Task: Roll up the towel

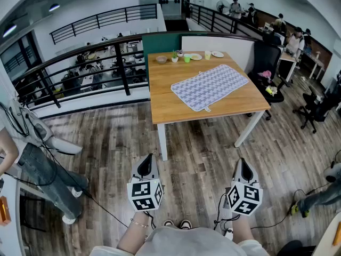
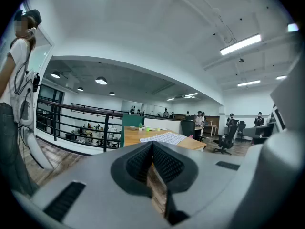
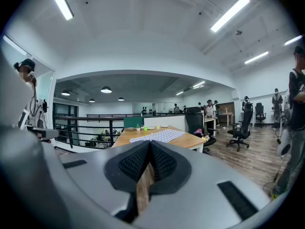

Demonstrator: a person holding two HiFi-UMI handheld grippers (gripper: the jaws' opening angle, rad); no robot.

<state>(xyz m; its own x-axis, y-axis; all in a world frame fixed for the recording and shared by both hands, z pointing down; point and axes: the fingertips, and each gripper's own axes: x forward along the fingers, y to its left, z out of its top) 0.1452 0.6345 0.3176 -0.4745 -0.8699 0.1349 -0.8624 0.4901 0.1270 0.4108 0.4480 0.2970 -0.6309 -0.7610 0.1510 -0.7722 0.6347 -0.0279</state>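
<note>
A patterned white-and-grey towel (image 1: pixel 209 86) lies flat and unrolled on the wooden table (image 1: pixel 170 108), well ahead of me. It also shows far off as the towel (image 2: pixel 164 138) in the left gripper view and the towel (image 3: pixel 157 136) in the right gripper view. My left gripper (image 1: pixel 146 165) and right gripper (image 1: pixel 243 169) hang side by side over the plank floor, short of the table's near edge. Both point nearly level toward the table. Each has its jaws shut with nothing between them.
Cups, a small plant and plates (image 1: pixel 187 56) stand at the table's far edge. A black railing (image 1: pixel 80 68) runs on the left. A person (image 1: pixel 32 159) stands at left with cables. Office chairs (image 1: pixel 269 68) and several people are at right.
</note>
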